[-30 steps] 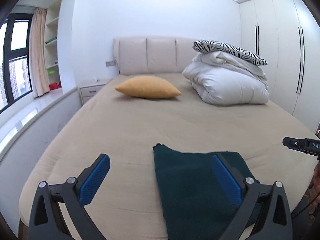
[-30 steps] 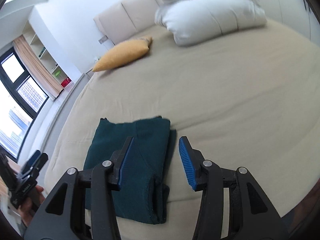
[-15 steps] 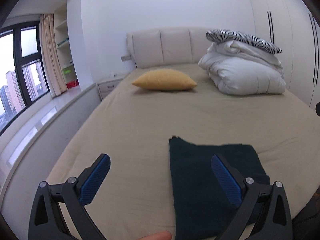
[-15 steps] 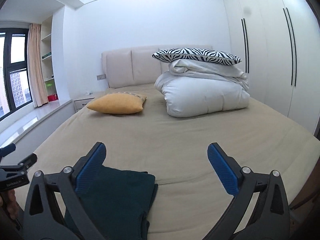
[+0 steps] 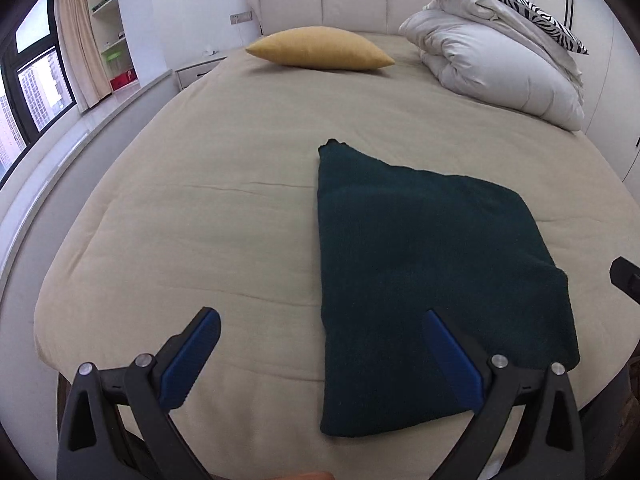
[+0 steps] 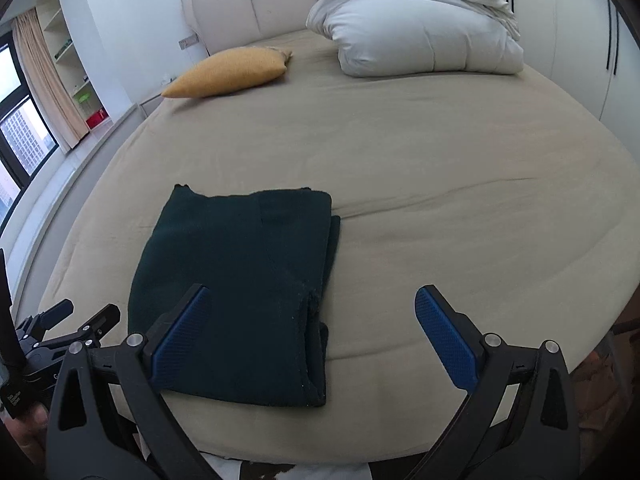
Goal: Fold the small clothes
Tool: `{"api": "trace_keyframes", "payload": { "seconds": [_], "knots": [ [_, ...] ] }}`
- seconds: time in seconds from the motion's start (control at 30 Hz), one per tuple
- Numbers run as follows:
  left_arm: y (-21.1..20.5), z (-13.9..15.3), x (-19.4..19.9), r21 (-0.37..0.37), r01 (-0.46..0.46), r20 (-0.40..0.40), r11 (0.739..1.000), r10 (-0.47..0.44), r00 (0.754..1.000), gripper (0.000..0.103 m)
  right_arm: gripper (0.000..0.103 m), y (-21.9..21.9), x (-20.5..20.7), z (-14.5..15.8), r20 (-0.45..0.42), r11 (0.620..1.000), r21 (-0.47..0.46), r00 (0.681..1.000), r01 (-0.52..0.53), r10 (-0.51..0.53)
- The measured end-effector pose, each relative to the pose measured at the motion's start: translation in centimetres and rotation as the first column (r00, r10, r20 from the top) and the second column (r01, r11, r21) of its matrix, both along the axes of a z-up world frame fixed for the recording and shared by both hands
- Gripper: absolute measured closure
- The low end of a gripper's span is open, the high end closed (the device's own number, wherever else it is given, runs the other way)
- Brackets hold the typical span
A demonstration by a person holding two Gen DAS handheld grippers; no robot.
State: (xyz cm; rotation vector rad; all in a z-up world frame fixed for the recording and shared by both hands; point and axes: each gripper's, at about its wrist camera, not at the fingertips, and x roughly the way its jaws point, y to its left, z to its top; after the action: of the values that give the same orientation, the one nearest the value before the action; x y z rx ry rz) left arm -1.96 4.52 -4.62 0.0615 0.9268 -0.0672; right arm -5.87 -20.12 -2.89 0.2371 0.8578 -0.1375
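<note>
Both tools have tipped down toward the bed (image 5: 208,208) since the earlier frame. Right tool (image 6: 308,312) has spread wide, empty; left tool (image 5: 320,336) wide, empty. Folded green garment (image 6: 240,280) lies flat just below them, apparently released for the next fold.

Soft daylight from the window (image 5: 38,80) far left of your tool lights the bed (image 5: 224,216) evenly; shadows stay faint, focus sharp, while fisheye bending and dark vignetting crowd every corner.
</note>
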Motion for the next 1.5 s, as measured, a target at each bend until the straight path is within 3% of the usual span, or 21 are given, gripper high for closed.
{"api": "trace_keyframes", "payload": {
  "seconds": [0.37, 1.5],
  "knots": [
    [0.5, -1.1, -0.5, 0.001, -0.011, -0.007, 1.0, 0.011, 1.0, 0.0, 0.0, 2.2, 0.0, -3.3, -0.069, 0.997, -0.041, 0.996, -0.063, 0.06],
    [0.4, -1.4, -0.3, 0.007, -0.002, 0.006, 1.0, 0.002, 1.0, 0.0, 0.0, 2.4, 0.1, -3.3, -0.089, 0.998, -0.026, 0.994, -0.061, 0.059]
  ]
}}
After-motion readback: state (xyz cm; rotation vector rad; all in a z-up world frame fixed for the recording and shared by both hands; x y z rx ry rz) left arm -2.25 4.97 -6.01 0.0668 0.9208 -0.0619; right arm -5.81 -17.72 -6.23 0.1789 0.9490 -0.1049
